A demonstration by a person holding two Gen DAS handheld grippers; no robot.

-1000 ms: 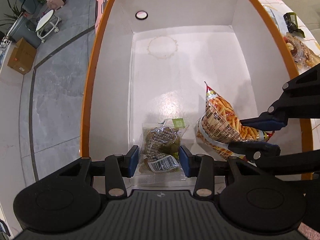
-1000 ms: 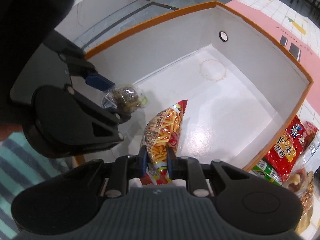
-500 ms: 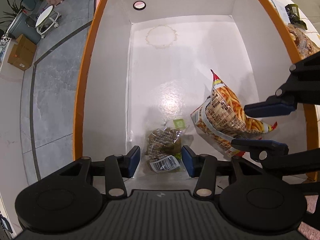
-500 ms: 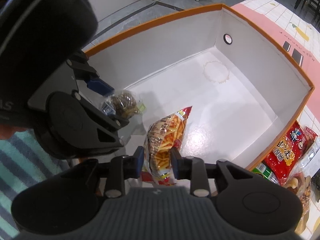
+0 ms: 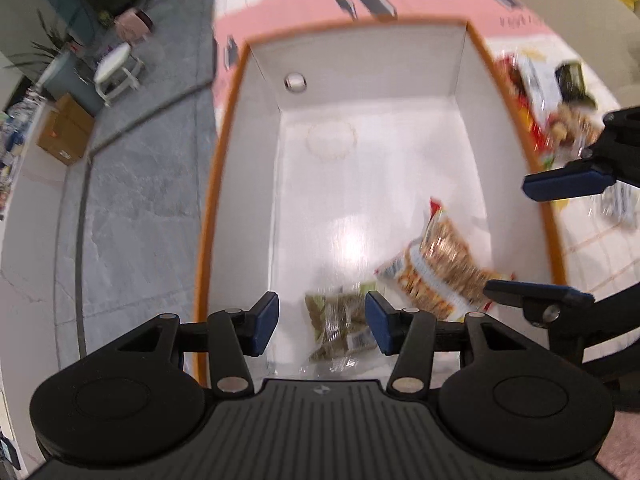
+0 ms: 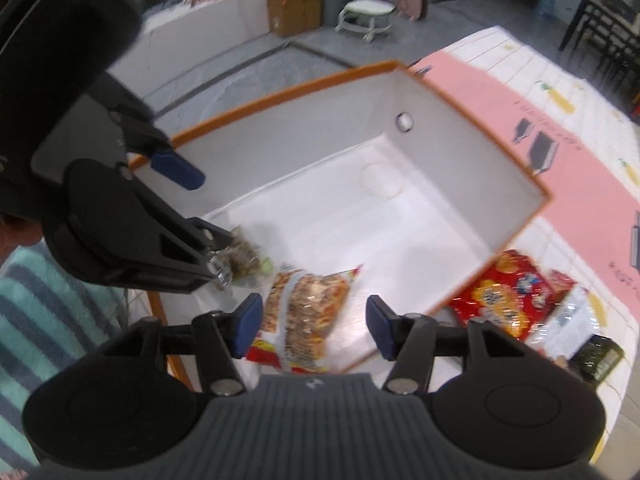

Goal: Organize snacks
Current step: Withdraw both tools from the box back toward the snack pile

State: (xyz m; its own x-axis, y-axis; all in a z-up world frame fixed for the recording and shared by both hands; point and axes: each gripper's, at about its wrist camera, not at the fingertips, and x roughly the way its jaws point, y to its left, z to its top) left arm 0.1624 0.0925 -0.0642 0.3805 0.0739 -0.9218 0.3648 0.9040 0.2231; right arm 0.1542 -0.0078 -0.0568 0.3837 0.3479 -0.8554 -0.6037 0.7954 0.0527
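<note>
The big white box [image 5: 472,80] with the orange rim sits on the table, on a pink and white cloth [image 6: 580,128]. Most of the box floor is bare. Both snacks lie at the near end of the box, close to the near wall.

The fries bag [image 5: 440,268] lies flat near the near right corner of the box. The small clear pack [image 5: 340,328] of brown snacks lies just beside it, nearer the left wall. They look close together but I cannot tell if they touch.

More snacks wait outside, on the cloth past the right wall of the box. There is a red bag [image 6: 504,296] and a dark little pack [image 6: 600,356].

The left gripper [image 5: 322,322] hangs over the small clear pack. Its jaws are opening and the blue pads do not press the pack, so it has let go. The right gripper [image 6: 314,324] hangs over the fries bag. Its jaws are opening too, and the bag lies loose between them, not squeezed.

To do this step well, I think both hands should lift straight up with the jaws wide, so no pad catches a crinkly edge and drags a snack along. Keep clear of the orange rim. Then the right hand can go for the red bag, which is closest.
</note>
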